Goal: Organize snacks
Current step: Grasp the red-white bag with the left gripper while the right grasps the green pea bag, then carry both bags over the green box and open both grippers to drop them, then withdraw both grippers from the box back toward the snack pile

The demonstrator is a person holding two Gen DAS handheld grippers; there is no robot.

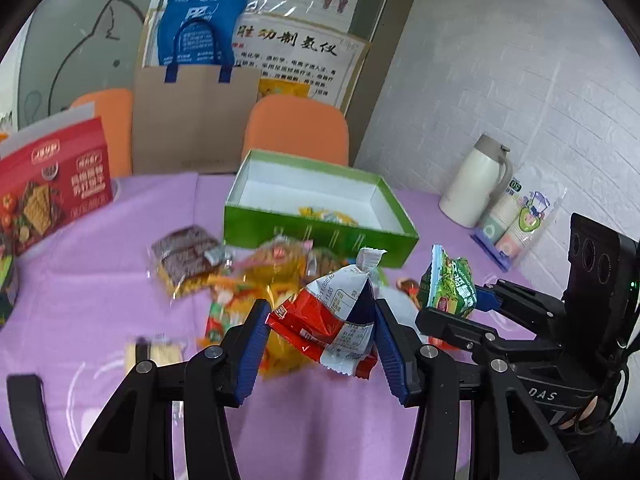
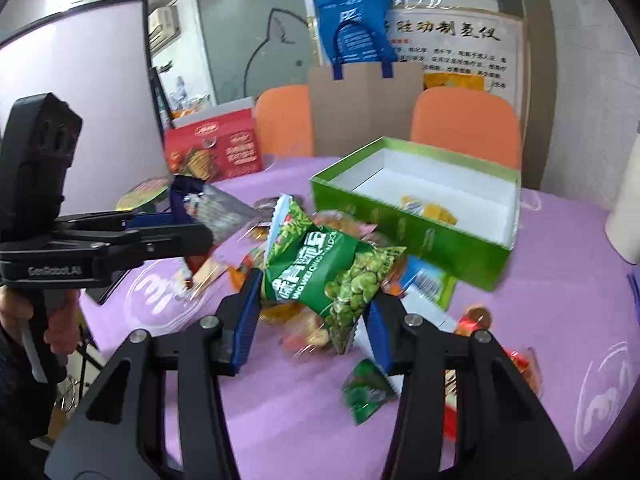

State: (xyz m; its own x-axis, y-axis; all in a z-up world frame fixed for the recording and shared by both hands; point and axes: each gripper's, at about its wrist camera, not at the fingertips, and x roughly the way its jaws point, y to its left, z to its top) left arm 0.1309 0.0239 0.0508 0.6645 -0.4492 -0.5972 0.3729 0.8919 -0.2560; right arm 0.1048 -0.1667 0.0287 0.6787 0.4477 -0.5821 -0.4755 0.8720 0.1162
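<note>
In the left wrist view my left gripper [image 1: 322,344] is shut on a red, white and blue snack packet [image 1: 332,316], lifted above the purple tablecloth. To its right my right gripper [image 1: 460,310] is shut on a green pea packet [image 1: 450,284]. The right wrist view shows that pea packet [image 2: 328,276] pinched between the blue pads [image 2: 246,312], with the left gripper [image 2: 188,220] at the left holding its packet [image 2: 224,212]. Behind both stands the open green box [image 1: 320,236], [image 2: 420,236], with a few small packets inside. A loose pile of snacks [image 1: 256,276] lies in front of it.
A red cracker box [image 1: 52,192] stands at the left, with a noodle bowl [image 2: 144,196] near it. A white thermos [image 1: 476,184] and a pack of paper cups [image 1: 520,220] sit at the right by the wall. Orange chairs [image 1: 298,128] and a cardboard sheet with a blue bag [image 1: 196,32] stand behind.
</note>
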